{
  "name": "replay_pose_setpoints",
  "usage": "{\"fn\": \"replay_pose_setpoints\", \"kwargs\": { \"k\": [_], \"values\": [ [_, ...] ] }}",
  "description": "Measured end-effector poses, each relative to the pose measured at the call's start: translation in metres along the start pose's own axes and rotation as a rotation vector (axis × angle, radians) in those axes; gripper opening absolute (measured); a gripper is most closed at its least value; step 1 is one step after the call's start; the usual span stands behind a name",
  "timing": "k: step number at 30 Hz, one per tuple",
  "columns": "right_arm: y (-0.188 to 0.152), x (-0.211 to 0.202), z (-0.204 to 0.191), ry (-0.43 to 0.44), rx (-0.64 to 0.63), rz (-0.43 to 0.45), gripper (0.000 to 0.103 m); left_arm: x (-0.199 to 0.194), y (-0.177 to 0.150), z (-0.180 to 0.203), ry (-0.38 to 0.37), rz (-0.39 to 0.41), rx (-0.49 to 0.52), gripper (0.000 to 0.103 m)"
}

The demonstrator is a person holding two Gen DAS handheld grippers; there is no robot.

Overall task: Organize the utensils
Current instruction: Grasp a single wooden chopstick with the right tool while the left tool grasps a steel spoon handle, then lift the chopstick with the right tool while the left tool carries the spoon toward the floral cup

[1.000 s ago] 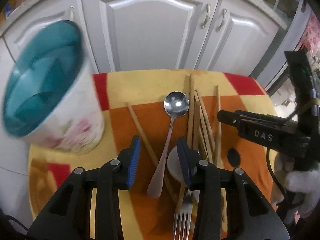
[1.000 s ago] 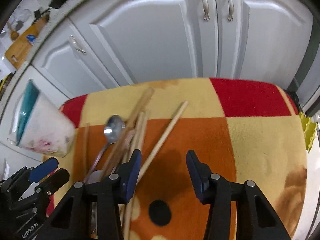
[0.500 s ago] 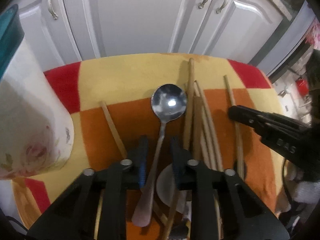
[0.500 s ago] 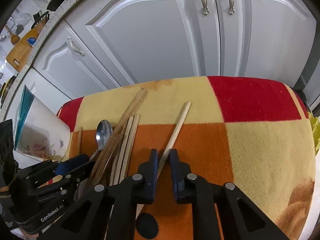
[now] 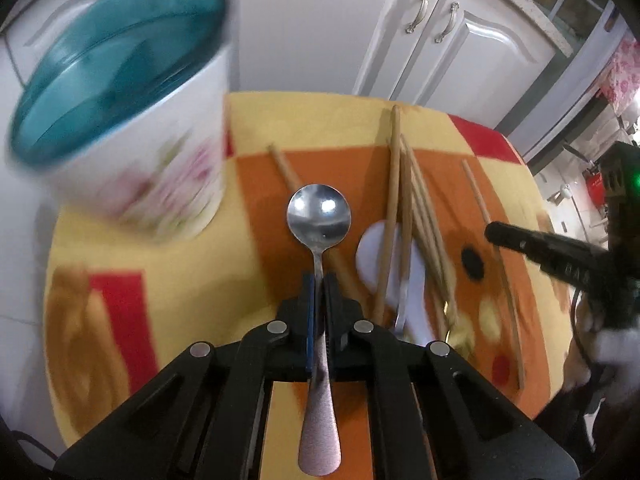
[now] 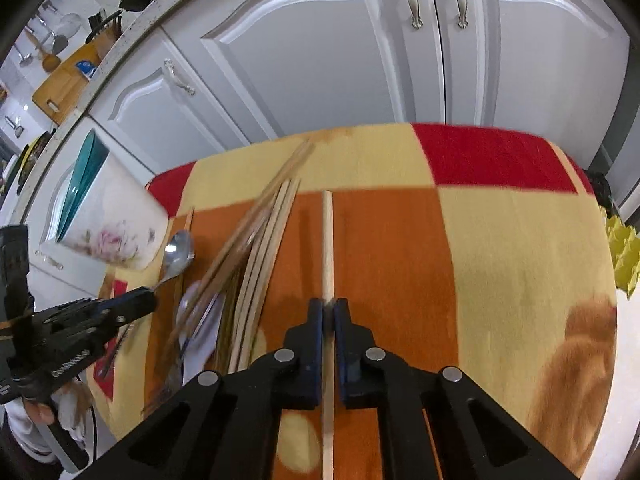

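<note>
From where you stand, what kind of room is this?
Most likely a home kitchen: white cabinet doors under a speckled counter, a cutting board up on it, and a spoon and chopsticks spread on a checked cloth.

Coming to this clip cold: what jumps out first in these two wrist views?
The big white floral cup with a teal inside, blurred at upper left on the checked orange, yellow and red cloth. Next, the left hand-held gripper shut on the shiny metal spoon, and the right hand-held gripper shut on a single wooden chopstick, beside the loose pile of wooden chopsticks.
</note>
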State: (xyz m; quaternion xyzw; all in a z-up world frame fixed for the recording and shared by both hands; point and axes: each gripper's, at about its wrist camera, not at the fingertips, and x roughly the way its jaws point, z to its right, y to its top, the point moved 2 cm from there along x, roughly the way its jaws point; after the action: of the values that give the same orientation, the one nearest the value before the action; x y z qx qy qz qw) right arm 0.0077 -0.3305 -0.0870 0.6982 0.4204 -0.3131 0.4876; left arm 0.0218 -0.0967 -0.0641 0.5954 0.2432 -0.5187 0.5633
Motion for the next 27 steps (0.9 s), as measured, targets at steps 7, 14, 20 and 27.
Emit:
{"fn": "replay_pose_setpoints", "kwargs": {
  "k": [7, 14, 20, 27],
  "values": [
    [-0.034, -0.015, -0.006, 0.055, -0.009, -0.056, 0.005, -0.017, -0.051, -0.027, -0.017, -0.043, -0.079, 0.003],
    [-0.047, -0.010, -0.008, 0.047, -0.005, -0.104, 0.028, -0.022, -0.053, -0.036, -0.053, -0.031, -0.089, 0.025],
    [-0.038, -0.012, -0.007, 0.074, 0.012, -0.089, 0.028, -0.012, -0.027, -0.045, -0.059, 0.016, 0.048, 0.028],
    [-0.030, -0.002, -0.011, 0.103, 0.022, -0.100, 0.028, 0.016, -0.012, -0.038, -0.145, -0.063, 0.220, 0.028]
  ]
}}
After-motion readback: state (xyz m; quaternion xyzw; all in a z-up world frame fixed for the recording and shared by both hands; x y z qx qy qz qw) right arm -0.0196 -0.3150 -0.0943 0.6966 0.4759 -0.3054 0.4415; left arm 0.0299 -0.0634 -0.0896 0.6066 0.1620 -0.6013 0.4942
